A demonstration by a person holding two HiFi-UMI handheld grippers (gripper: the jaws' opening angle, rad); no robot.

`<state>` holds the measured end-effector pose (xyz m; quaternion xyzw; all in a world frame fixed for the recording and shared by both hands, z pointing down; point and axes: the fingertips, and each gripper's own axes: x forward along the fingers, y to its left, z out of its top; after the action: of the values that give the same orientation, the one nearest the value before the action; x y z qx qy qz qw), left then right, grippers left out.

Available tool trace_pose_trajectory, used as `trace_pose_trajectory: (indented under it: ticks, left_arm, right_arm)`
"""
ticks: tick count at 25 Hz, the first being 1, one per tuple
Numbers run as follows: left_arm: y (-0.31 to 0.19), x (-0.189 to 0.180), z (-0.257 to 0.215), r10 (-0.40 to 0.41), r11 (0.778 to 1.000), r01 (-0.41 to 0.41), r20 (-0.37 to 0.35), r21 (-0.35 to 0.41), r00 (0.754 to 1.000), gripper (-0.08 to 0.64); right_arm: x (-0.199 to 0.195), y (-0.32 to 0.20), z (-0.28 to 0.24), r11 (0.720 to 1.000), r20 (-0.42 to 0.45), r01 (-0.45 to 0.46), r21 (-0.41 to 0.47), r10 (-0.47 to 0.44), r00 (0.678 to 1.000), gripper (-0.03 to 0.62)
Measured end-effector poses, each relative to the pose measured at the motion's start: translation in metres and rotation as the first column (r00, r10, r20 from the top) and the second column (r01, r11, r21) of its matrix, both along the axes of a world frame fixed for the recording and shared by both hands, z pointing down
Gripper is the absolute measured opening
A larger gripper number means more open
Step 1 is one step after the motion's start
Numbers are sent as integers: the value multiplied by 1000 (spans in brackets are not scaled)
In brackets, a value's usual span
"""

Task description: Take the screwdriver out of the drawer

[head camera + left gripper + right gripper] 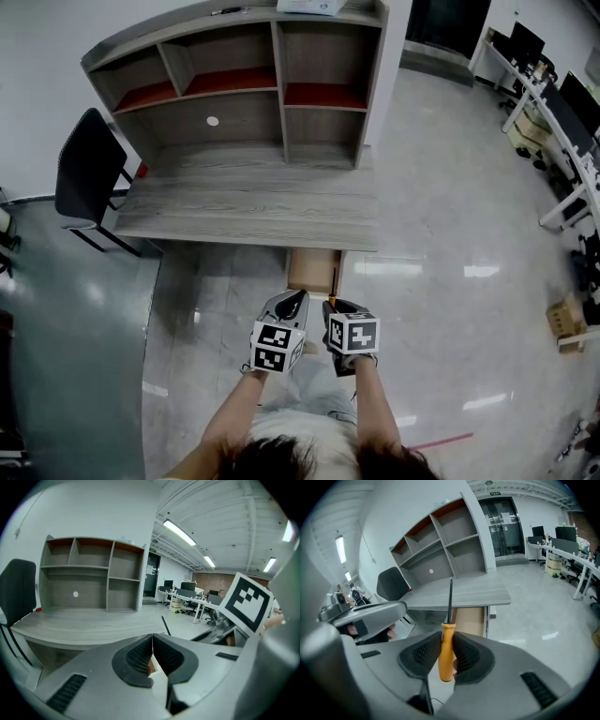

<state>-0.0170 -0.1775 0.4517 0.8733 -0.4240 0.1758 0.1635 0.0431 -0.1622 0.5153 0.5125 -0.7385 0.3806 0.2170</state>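
Note:
My right gripper is shut on the orange handle of the screwdriver. Its thin dark shaft points straight up, away from the jaws. In the head view the right gripper hangs just in front of the open wooden drawer under the desk, with a bit of the screwdriver's orange handle showing at its tips. My left gripper is close beside it on the left. The left gripper is shut with nothing between its pads. The screwdriver shaft also shows in the left gripper view.
The grey desk carries a hutch of open shelves. A black chair stands at its left end. Office desks with monitors line the right side. The floor is glossy tile.

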Motion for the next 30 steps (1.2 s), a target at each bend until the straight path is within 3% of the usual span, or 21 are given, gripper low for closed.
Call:
trace_pose_trajectory:
  ticks: [10,30]
  left_arm:
    - [27,-13,-35,-2,998,3,-17,68,1000,17]
    - [104,-53,-78,-50,982,57,-47,182,998,17]
  right_arm:
    - [-5,25,-40,994,-32,-16,113,20,999,95]
    - [-27,99,-82,968,-86,10,252,12,996,96]
